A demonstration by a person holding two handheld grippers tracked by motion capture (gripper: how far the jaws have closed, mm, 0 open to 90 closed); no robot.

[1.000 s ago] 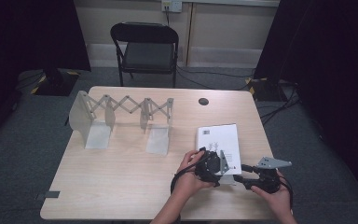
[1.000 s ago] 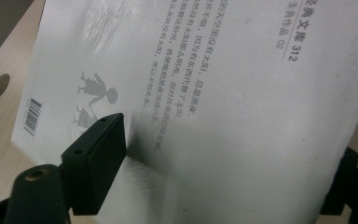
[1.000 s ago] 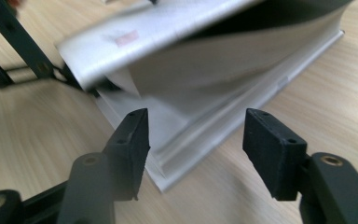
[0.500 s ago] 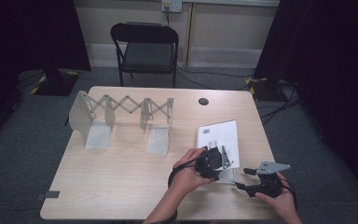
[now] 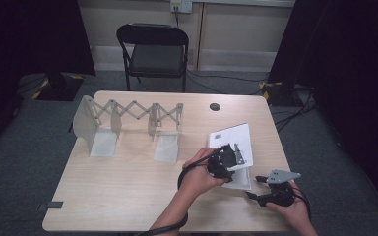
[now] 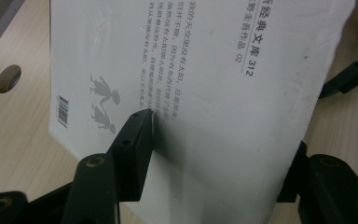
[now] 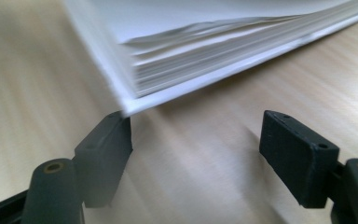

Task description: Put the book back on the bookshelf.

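Pinching the white paperback book [image 6: 205, 84] w/ our left gripper [image 5: 229, 158], jaws just closing, we held it near the wooden table's [image 5: 128, 196] right edge; right gripper [image 7: 196, 140] jaws spread, just opening.

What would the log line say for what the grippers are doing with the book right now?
left gripper: jaws just closing, clamped across white book, one edge raised | right gripper: jaws just opening, empty, beside book corner | table: folding rack untouched

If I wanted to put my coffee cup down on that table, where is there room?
The widest bare patch is the near left of the table, in front of the folding rack and left of the left gripper. The far right corner has space around the small hole. The near right is crowded by the book and right gripper.
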